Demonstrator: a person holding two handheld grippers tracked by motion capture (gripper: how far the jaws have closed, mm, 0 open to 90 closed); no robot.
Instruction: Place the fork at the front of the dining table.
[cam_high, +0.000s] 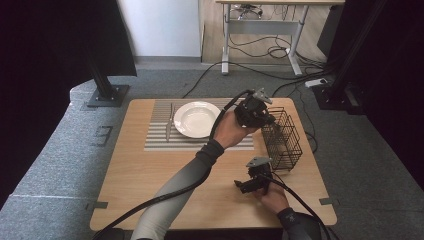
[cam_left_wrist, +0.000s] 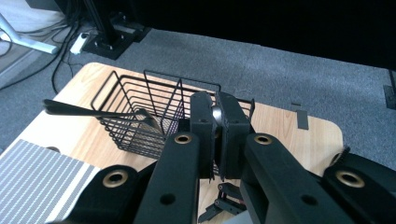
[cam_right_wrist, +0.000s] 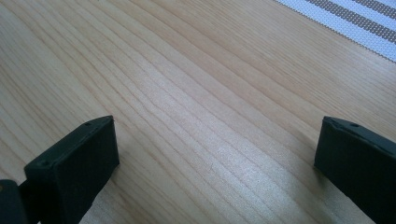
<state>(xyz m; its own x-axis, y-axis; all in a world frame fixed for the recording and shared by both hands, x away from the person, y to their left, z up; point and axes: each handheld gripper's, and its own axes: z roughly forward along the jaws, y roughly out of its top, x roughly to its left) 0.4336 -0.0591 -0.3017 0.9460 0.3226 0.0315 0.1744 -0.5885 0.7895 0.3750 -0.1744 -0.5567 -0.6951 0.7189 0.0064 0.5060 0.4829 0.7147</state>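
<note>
Place setting, part done: plate (cam_high: 196, 119) and knife (cam_high: 169, 123) lie on the striped mat (cam_high: 160, 142); my left tongs (cam_left_wrist: 218, 122) hold clamped a thin metal utensil (cam_left_wrist: 216, 114), identity unclear, above the wire basket (cam_left_wrist: 140, 119) at the desk's (cam_high: 150, 180) right, where a dark utensil (cam_left_wrist: 93, 112) waits; my right tongs (cam_right_wrist: 215, 154) gape empty over bare desk; no readable writing or brand.

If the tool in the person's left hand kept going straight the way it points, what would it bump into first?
Most likely the black wire basket. The left tool, shut on a small silvery piece, points at the basket's near rim. Depth is hard to judge, so it might pass just above the rim.
</note>
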